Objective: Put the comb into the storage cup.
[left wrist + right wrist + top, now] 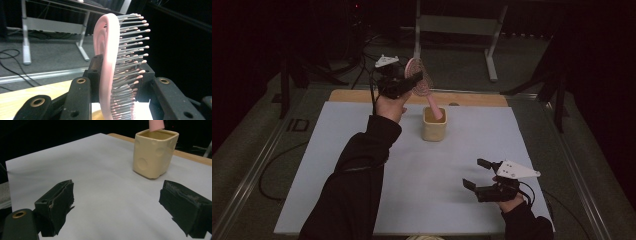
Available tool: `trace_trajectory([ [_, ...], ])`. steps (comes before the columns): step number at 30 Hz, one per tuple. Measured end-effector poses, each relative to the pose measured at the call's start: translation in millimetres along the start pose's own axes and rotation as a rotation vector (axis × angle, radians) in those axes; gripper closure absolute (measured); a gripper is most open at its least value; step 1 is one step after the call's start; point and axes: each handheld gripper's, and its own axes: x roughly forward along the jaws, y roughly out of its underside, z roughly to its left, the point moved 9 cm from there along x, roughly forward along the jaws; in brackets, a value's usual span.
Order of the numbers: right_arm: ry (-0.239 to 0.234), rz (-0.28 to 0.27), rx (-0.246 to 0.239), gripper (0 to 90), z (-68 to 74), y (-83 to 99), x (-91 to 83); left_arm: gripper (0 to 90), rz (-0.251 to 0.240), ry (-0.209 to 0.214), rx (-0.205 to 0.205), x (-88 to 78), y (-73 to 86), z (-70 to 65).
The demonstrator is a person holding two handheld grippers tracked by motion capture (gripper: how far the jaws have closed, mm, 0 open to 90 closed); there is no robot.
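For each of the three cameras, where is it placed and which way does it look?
High view: above the person's side, looking forward and down on the table; both sleeves and grippers show.
Left gripper view: rides the left gripper, looking along jaws clamping the pink hairbrush.
Right gripper view: rides the right gripper, open, facing the cream cup.
Shared: cup, brush handle.

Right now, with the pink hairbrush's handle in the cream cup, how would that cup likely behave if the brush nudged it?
The cup looks like glazed ceramic with thick walls, so probably heavy for its size and breakable. Its squarish, flat base suggests it would slide on the white sheet rather than roll. The hairbrush leans in from above, so sideways leverage might tip it.
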Motion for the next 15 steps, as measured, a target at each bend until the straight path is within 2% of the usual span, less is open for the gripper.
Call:
trace_trajectory([
  [4, 0.000, 0.000, 0.001, 11.0, 0.4, 0.0, 0.0, 66.1, 0.003, -0.002, -0.007, 5.0, 3.8, 1.4],
  [7, 0.000, 0.000, 0.001, 11.0, 0.5, 0.2, 0.2, 66.0, 0.017, -0.029, 0.008, 9.3, 8.8, 2.9],
  [13, -0.003, 0.002, 0.004, 11.0, 0.7, 1.3, 0.4, 66.1, 0.020, -0.023, -0.011, 14.9, 14.2, 6.2],
  [15, -0.004, 0.002, 0.005, 11.0, 0.8, 1.3, 0.5, 66.1, 0.022, -0.030, 0.000, 16.7, 15.8, 7.1],
])
